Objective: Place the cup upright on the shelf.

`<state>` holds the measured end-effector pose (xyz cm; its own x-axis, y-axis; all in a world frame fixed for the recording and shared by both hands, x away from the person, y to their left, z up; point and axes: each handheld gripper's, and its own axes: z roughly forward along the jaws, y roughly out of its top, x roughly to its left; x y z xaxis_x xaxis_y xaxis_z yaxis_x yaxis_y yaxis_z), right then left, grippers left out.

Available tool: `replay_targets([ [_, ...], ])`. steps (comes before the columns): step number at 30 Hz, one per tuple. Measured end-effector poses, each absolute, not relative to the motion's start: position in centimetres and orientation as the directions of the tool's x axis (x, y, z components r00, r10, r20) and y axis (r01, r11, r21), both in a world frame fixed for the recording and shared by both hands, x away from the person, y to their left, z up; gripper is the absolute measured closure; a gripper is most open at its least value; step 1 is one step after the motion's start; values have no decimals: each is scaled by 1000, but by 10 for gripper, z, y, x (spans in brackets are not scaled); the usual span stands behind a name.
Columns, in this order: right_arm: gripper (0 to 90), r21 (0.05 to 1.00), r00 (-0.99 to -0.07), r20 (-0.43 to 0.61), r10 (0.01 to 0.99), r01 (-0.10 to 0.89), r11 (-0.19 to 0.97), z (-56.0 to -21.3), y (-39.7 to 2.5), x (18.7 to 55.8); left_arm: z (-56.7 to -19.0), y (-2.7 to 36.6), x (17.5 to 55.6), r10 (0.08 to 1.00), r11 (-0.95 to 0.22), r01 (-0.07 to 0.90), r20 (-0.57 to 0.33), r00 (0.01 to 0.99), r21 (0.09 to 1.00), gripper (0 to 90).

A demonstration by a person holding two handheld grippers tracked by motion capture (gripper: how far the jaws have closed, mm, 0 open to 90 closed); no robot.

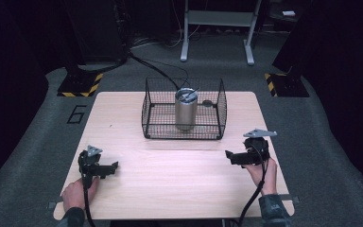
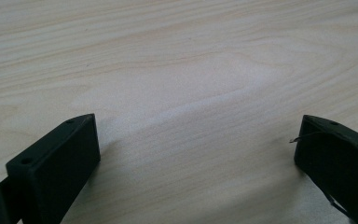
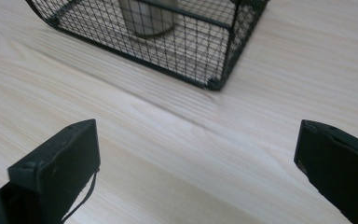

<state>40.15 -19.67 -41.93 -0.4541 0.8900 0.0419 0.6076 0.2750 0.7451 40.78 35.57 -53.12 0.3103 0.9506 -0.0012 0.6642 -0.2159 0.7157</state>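
Left gripper (image 1: pixel 105 166) and right gripper (image 1: pixel 236 156), jaws apart, on table (image 1: pixel 170 179); cup (image 1: pixel 185 109) upright in basket (image 1: pixel 153 113).

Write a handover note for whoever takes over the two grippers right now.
Left gripper: open, holding nothing, low over the near left of the wooden table.
Right gripper: open, holding nothing, at the near right, jaws angled toward the wire basket.
Things: the basket sits at the table's far middle; a metal cup stands upright inside it, with thin metal pieces, too small to identify, sticking out of its top.
Done: nothing visibly handled yet.
Left: probably reach into the basket for the cup; the right gripper looks closer.
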Motion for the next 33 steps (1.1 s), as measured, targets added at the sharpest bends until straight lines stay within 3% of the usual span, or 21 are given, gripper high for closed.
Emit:
replay_targets([
  [9, 0, 713, -386, 42, 921, 658, 243, -452, -218, 386, -531, 356, 408, 951, -215, 664, -2, 310, 716, 0],
  [19, 0, 649, -273, 55, 960, 741, 173, -513, -241, 371, -531, 356, 408, 951, -216, 664, -1, 310, 716, 0],
  [27, 0, 718, -277, 5, 961, 670, 190, -530, -249, 363, -531, 356, 408, 951, -216, 664, -1, 310, 716, 0],
  [33, 0, 719, -286, 2, 958, 667, 198, -531, -249, 363, -531, 356, 408, 949, -223, 660, 6, 314, 718, 0],
])
